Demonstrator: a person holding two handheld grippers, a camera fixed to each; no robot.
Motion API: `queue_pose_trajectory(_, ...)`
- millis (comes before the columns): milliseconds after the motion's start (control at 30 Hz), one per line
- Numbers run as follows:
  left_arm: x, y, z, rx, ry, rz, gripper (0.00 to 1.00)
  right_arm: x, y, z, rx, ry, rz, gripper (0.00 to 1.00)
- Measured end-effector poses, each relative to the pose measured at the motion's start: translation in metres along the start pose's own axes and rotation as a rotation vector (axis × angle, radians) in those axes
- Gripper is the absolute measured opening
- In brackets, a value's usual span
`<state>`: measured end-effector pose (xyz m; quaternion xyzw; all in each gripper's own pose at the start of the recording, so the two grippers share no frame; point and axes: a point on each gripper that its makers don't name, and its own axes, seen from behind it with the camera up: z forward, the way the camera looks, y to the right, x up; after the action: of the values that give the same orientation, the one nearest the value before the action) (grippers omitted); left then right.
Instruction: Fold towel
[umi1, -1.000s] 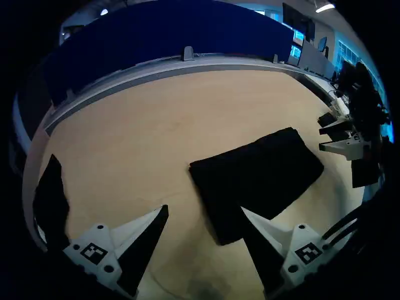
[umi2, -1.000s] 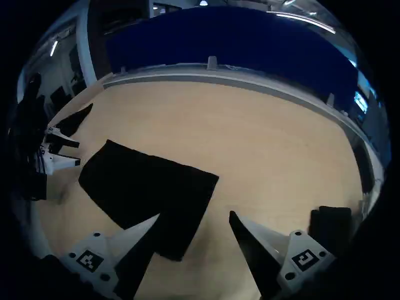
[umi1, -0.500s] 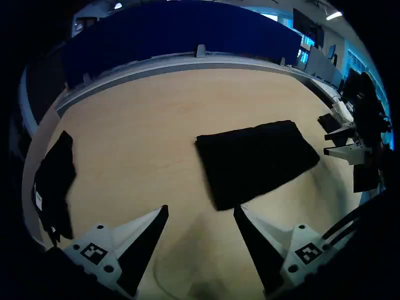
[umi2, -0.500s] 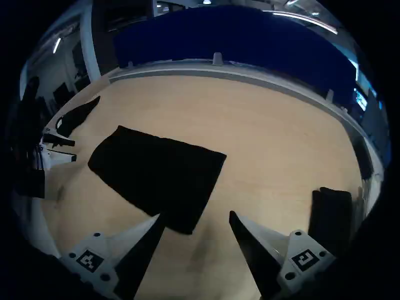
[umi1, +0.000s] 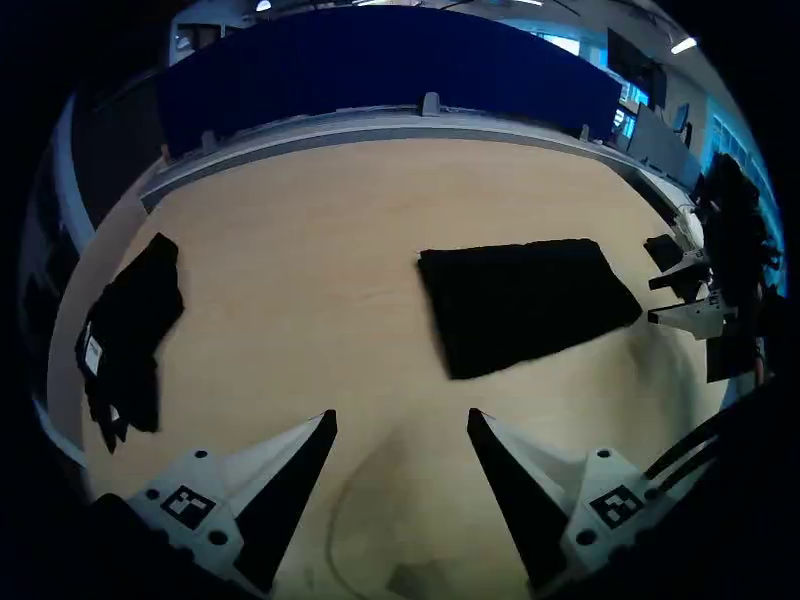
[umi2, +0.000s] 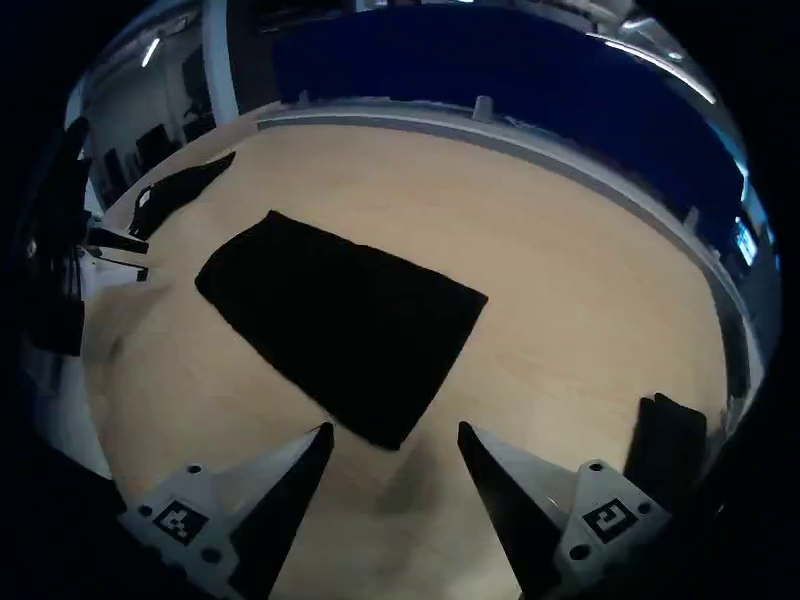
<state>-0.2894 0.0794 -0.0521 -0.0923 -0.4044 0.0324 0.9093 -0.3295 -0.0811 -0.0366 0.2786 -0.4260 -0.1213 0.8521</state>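
1. The table, pale wood, is my reference for everything else. I see it again in the right gripper view.
2. A blue partition stands along the table's far edge, on a grey rail. The right gripper view shows it too.
3. The towel is black and lies flat on the table's middle as a folded rectangle, edges fairly square. Nothing touches it. In the right gripper view it sits just beyond my fingertips, one corner pointing toward the gap between them.
4. A crumpled dark cloth lies near the table's end, at the left side of the left gripper view and well apart from the towel. From the right gripper it shows far off, past the towel.
5. A smaller dark folded item rests at the table's opposite end, low on the right of the right gripper view. I cannot tell what it is.
6. The left gripper hangs over the table's near side, its fingers spread wide with only bare wood between them. It grips nothing.
7. The right gripper is likewise above the table's near side, fingers wide apart and empty. From the left gripper view I see it at the table's edge beside the towel, held by a person in dark clothing.
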Motion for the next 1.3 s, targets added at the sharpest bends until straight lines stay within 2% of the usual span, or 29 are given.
queue_pose_trajectory(167,-0.014,-0.003,-0.013,0.014,-0.005,-0.024,0.97,-0.007,-0.001,0.003,0.019,-0.033,-0.052,0.91)
queue_pose_trajectory(533,-0.033,-0.010,-0.029,0.035,-0.011,-0.069,0.97,-0.014,-0.006,0.013,0.077,-0.072,-0.043,0.64)
queue_pose_trajectory(833,-0.035,-0.014,-0.038,0.040,-0.009,-0.078,0.97,-0.017,-0.002,0.018,0.071,-0.086,-0.040,0.29)
queue_pose_trajectory(1033,-0.034,-0.016,-0.041,0.041,-0.007,-0.085,0.97,-0.017,0.001,0.020,0.062,-0.087,-0.044,0.11)
queue_pose_trajectory(1167,-0.035,-0.017,-0.041,0.042,-0.007,-0.083,0.97,-0.015,0.001,0.020,0.057,-0.078,-0.056,0.05)
queue_pose_trajectory(1300,-0.037,-0.017,-0.041,0.041,-0.008,-0.085,0.97,-0.009,0.002,0.018,0.040,-0.062,-0.073,0.04)
